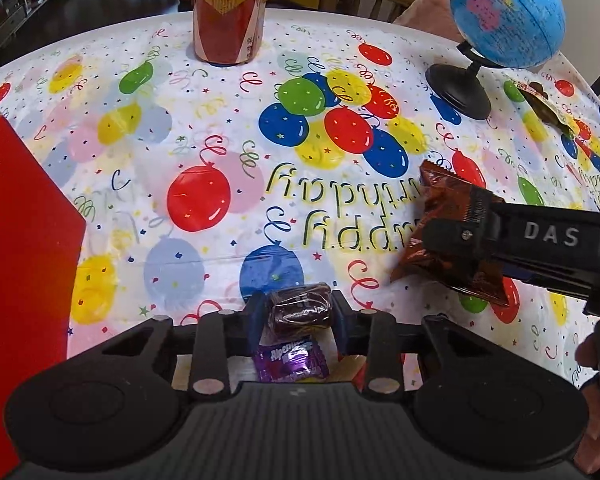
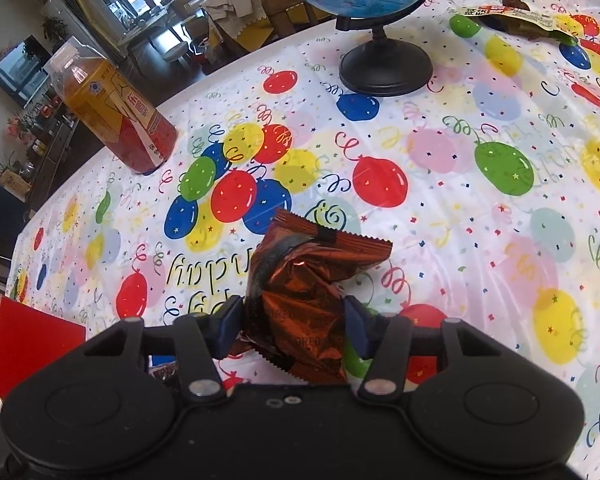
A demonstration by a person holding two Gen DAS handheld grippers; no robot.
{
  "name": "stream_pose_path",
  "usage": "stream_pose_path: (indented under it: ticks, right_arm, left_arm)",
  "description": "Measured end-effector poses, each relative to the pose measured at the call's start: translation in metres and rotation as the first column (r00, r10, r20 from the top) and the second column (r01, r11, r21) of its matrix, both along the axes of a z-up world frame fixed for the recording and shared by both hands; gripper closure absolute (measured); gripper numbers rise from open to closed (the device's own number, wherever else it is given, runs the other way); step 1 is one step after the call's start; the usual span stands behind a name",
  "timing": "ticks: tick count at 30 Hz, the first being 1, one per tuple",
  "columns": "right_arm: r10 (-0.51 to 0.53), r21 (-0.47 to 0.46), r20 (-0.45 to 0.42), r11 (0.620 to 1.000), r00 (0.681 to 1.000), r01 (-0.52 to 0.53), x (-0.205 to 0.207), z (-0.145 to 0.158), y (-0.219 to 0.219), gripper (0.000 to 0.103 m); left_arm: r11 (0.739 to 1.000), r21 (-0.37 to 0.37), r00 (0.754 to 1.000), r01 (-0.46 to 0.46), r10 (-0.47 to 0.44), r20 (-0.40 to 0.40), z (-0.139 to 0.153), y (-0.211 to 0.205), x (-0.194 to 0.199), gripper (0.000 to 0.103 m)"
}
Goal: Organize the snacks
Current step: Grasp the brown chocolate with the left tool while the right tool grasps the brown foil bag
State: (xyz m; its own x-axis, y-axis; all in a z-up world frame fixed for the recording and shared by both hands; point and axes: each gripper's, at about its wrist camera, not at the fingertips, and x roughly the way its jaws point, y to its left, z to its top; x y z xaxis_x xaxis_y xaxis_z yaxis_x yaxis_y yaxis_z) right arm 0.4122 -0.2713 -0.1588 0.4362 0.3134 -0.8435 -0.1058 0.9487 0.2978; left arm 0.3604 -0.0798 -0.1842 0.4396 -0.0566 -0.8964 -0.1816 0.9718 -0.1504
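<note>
A dark brown wrapped snack is pinched between the blue pads of the left gripper, the jaws closed narrowly on it. Just beneath it, toward the camera, a purple packet lettered "Alpen…" is seen. To that gripper's left a red box is stood close by.

The right gripper is clamped on a crinkled copper-red foil pack, held above the tablecloth; "OREO" is faintly read on the foil. In the left wrist view this gripper is extended from the right, marked "DAS".

Ahead of both, "Happy Birthday" is printed on the balloon cloth. Further off, a bottle ahead-left, a globe ahead-right, and another snack packet beyond it are noted.
</note>
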Motion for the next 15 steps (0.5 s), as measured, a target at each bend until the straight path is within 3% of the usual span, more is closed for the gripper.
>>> stream_pose_path:
  ticks: [15]
  right_arm:
    - [0.064, 0.047, 0.084, 0.997, 0.994, -0.068, -0.046, 0.056, -0.009, 0.057]
  left_arm:
    - [1.000, -0.024, 0.999, -0.015, 0.016, 0.037, 0.046, 0.011, -0.035, 0.070]
